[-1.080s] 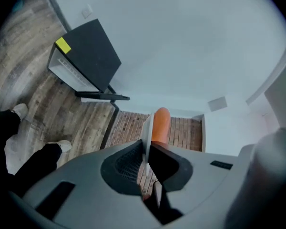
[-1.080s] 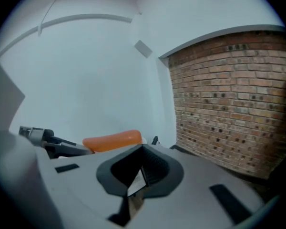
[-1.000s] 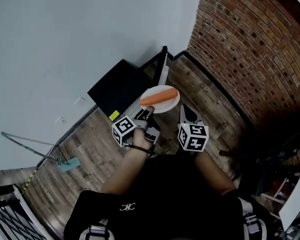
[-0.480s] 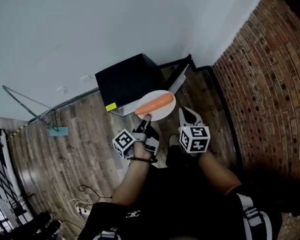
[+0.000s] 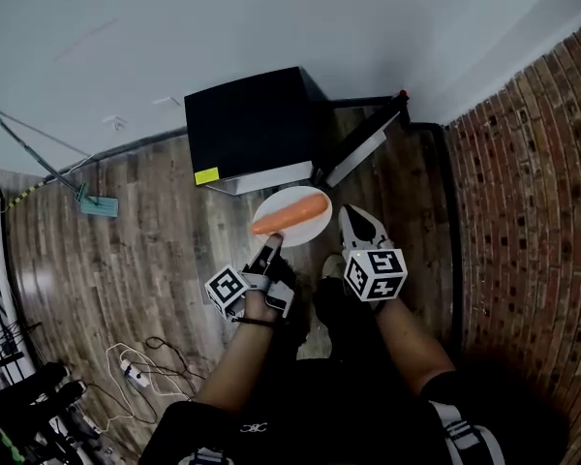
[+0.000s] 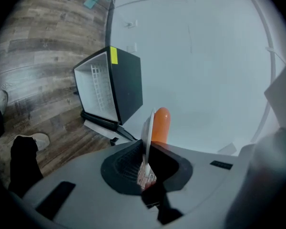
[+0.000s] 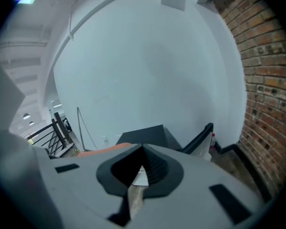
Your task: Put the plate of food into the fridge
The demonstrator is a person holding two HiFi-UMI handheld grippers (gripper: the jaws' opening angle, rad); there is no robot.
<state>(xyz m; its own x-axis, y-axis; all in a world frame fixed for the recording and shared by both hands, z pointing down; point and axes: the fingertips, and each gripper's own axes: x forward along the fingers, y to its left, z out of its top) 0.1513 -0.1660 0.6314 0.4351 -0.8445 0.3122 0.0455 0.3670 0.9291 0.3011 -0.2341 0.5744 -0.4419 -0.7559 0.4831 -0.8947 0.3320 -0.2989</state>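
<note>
A white plate (image 5: 292, 219) carrying a long orange piece of food (image 5: 290, 213) hangs over the wooden floor just in front of the black mini fridge (image 5: 247, 129). My left gripper (image 5: 268, 256) is shut on the plate's near rim. In the left gripper view the plate (image 6: 148, 128) stands edge-on between the pads, with the orange food (image 6: 161, 125) behind it and the fridge's (image 6: 109, 87) white inside showing. The fridge door (image 5: 363, 143) stands open to the right. My right gripper (image 5: 361, 229) is shut and holds nothing, beside the plate; in its own view the right gripper (image 7: 142, 162) faces the fridge (image 7: 143, 133).
A brick wall (image 5: 533, 211) runs along the right. A mop (image 5: 97, 203) leans on the white wall at the left. Cables (image 5: 140, 366) and a metal railing (image 5: 0, 289) lie at the lower left. The person's shoes (image 6: 35, 140) stand on the wooden floor.
The view has swung towards the fridge, which now sits squarely ahead with its door open. The plate stays gripped by the left gripper and has come nearer the fridge.
</note>
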